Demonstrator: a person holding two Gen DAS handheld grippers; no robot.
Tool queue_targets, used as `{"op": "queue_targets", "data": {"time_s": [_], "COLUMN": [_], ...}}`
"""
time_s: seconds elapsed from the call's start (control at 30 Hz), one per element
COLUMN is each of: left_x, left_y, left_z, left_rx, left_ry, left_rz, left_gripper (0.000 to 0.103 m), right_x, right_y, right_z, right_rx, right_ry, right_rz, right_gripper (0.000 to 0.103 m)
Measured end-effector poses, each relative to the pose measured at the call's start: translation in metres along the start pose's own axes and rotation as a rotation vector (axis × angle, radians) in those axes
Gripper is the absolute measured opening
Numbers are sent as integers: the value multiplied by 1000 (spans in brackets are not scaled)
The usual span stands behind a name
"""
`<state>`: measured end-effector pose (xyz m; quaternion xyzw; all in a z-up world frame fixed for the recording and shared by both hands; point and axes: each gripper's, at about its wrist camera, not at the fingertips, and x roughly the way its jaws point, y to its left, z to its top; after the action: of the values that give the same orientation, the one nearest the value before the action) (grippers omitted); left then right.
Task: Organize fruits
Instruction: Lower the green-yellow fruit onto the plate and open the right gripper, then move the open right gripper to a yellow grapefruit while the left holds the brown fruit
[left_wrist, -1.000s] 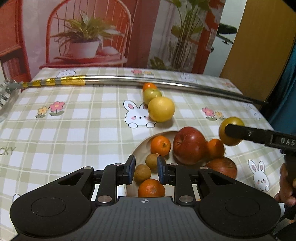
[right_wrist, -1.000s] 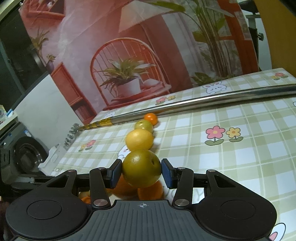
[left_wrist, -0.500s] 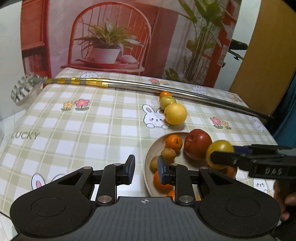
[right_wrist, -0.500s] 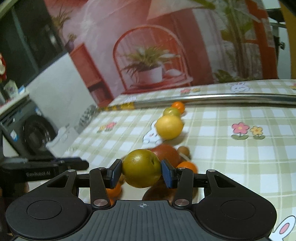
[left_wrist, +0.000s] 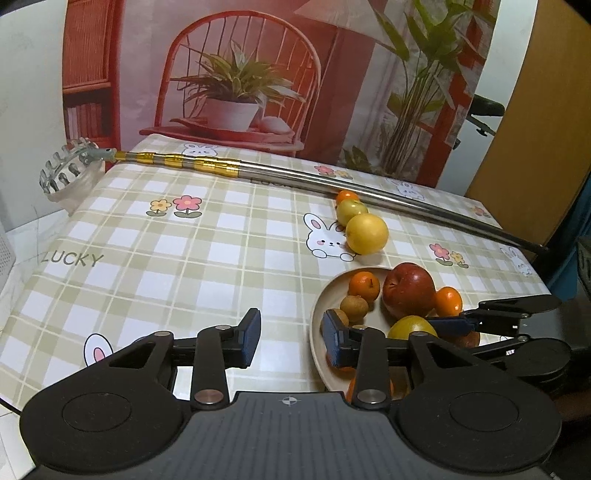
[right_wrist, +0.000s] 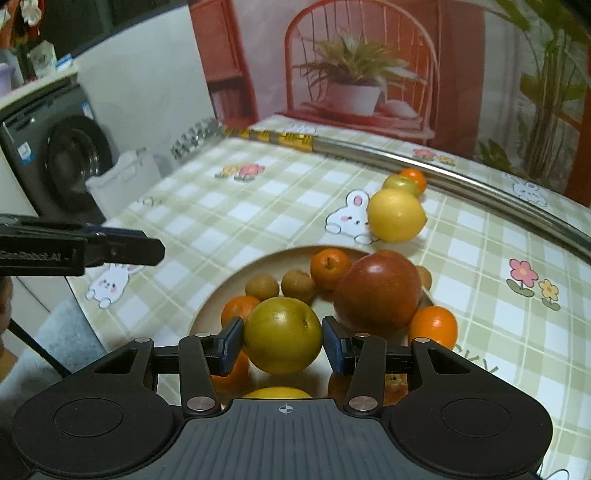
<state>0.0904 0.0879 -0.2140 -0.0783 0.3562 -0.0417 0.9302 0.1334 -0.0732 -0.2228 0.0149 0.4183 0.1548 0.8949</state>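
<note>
Right gripper: clamped on yellow-green fruit, both pads pressing its sides; fruit held above near part of plate, over other fruit.

Left gripper: nothing between pads, jaws just been opening, now moderately apart; hangs over plate's left rim and bare tablecloth beside it. Seen in right wrist view as a dark bar at left, well apart from the fruit.

Plate: beige, round, near-right part of table. Contents: red apple (largest, right of centre); tangerine at far side, touching apple; two small brown fruits side by side left of apple; more oranges at near-left and near-right rim; others partly hidden under right gripper, can't tell type.

Off plate, far side: lemon just beyond rim, then a small green-yellow fruit, then a small orange, in a row touching, last one against metal pole.

Pole: long, steel w/ gold bands, lies diagonally across far side of table; wire basket head overhangs far-left corner.

Open room: whole left half of cloth bare, from plate's left rim to left table edge. Right table edge close to plate. Near-left edge visible in right wrist view; washing machine beyond it.
</note>
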Motion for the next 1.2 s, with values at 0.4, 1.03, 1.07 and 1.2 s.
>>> {"op": "queue_targets", "data": {"time_s": [0.4, 1.03, 1.07, 1.2], "left_x": [5, 5, 5, 7], "left_y": [5, -9, -10, -14], "left_z": [-4, -5, -4, 0], "left_rx": [-25, 19, 23, 34], "left_ry": [16, 39, 40, 53], "left_rz": [13, 27, 28, 30], "left_gripper": [39, 39, 39, 39], "right_x": [19, -14, -18, -34], "right_y": [6, -13, -16, -34], "right_z": [4, -2, -2, -3], "right_rx": [-43, 40, 50, 98], "right_ry": [73, -104, -124, -198], "right_rz": [-9, -31, -41, -78], "right_gripper": [43, 43, 43, 43]}}
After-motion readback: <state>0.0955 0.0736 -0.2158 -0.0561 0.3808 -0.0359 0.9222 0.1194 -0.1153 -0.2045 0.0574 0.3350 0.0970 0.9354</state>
